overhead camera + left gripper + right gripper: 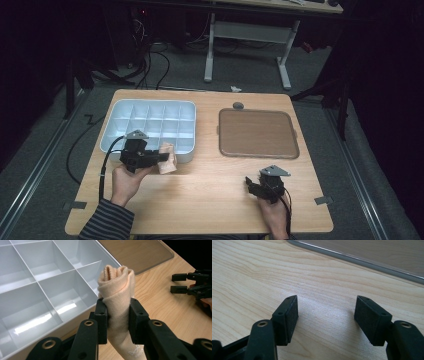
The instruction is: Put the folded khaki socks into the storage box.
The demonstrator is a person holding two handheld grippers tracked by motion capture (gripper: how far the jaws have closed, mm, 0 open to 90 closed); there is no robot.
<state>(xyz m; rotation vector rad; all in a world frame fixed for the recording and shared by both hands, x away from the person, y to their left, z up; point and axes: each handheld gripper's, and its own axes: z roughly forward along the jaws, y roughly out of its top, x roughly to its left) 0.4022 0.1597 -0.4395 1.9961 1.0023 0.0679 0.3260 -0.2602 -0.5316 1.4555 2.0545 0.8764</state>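
Figure: sorting a rolled sock into a divided tray. The left gripper (pixel 117 315) pinches one rolled, peach-coloured sock (pixel 117 290) between its two black jaws, which press on the roll's middle so that the bundle cannot unwind. The sock stands roughly upright, its coiled end topmost and its loose tail hanging below the jaws. In the high view it hangs just beside the near right corner of the compartment tray (pixel 112 112), over the worktop (pixel 210 190) rather than over any cell; the grip at mid-roll leaves the lower end free, which would suit lowering it into a compartment, judged the step in hand.

The right gripper (pixel 327 312) rests low over bare wood near the front right of the worktop, its jaws spread wide with nothing between them. It stays well apart from the sock, seemingly parked so as not to obstruct the left hand (pixel 125 182).

The tray lid (pixel 258 133), a flat translucent panel with rounded corners, lies on the worktop to the right of the tray, set aside so that every cell stays accessible.

Count: one sock; one grey tray, its cells, apparently four rows of four, all vacant; one lid; two grippers, each with two jaws; two hands, one striped sleeve (pixel 107 222).
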